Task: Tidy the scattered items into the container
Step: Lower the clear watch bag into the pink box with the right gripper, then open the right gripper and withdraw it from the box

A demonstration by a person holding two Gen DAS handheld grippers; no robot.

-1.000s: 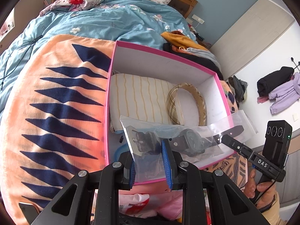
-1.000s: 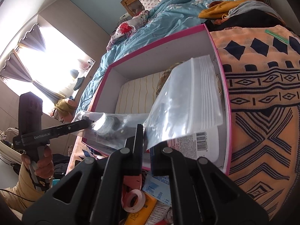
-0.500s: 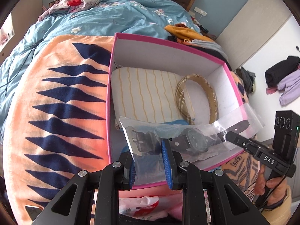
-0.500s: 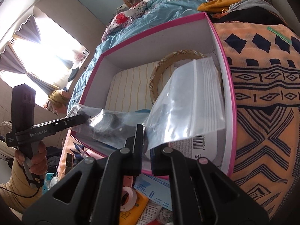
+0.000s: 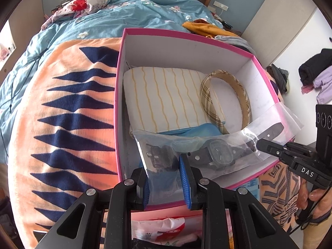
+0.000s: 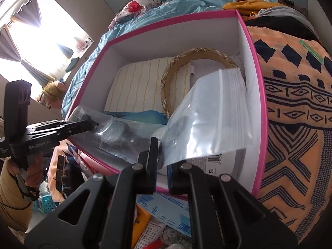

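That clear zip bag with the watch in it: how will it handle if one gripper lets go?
Likely floppy: the zip bag creases and sags between the left gripper and the right gripper. Probably end-heavy, since the watch sits mid-bag, so it would swing toward the pink box. Glossy film looks slippery, so a corner pinch may creep.

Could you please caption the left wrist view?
Both grippers hold a clear plastic zip bag containing a black wristwatch over the pink-rimmed white cardboard box.

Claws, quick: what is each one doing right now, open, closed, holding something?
Left claw: closed on one end of the clear bag holding a watch.
Right claw: closed on the bag's other end.
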